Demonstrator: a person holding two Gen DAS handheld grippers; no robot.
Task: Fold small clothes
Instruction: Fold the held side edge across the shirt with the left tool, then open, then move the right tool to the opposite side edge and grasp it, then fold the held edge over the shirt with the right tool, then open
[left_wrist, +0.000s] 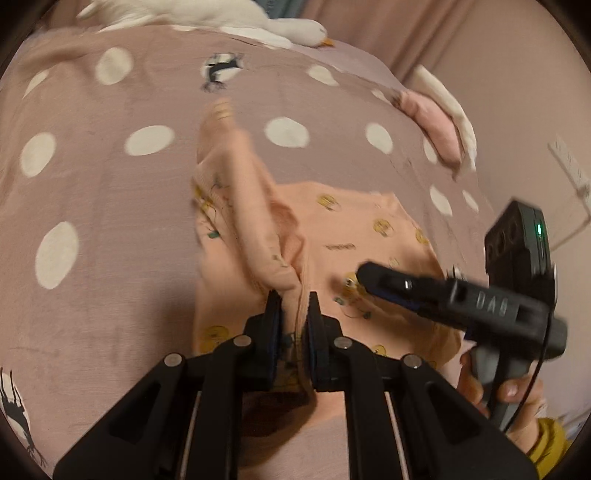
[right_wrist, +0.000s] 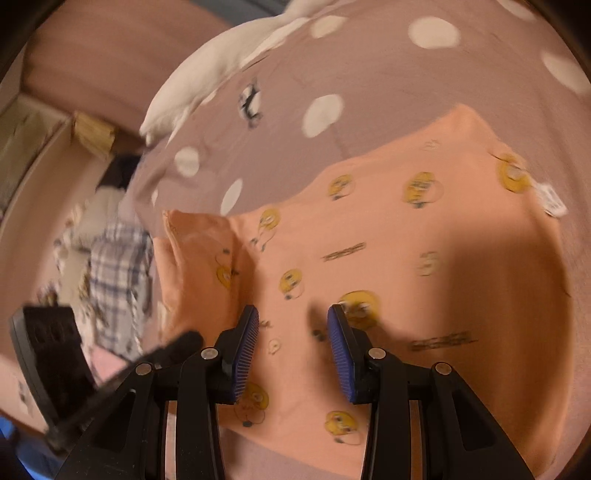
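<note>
A dusty pink bedspread (left_wrist: 110, 192) with large white dots and a few small black animal prints covers the bed. A white duck toy (left_wrist: 207, 18) lies along its far edge, and a pale pink cushion (left_wrist: 436, 129) sits near the right edge against a white one. Beyond the bed, pink walls and curtains close off the room. In the right wrist view a checked cloth (right_wrist: 118, 280) lies on the floor to the left, beside scattered small items too blurred to name.

A peach-coloured shirt (right_wrist: 388, 258) printed with yellow cartoon faces lies spread on the bedspread, with 1 sleeve (left_wrist: 236, 206) pulled up off the flat body of the garment. The left gripper (left_wrist: 293, 310) is clamped on a bunched fold of that sleeve, and the fabric rises from between its pads.

The right gripper (right_wrist: 293, 325) hangs just above the flat body of the shirt with its blue pads apart and nothing between them. In the left wrist view a hand (left_wrist: 495, 387) with a yellow sleeve holds its grey handle.
</note>
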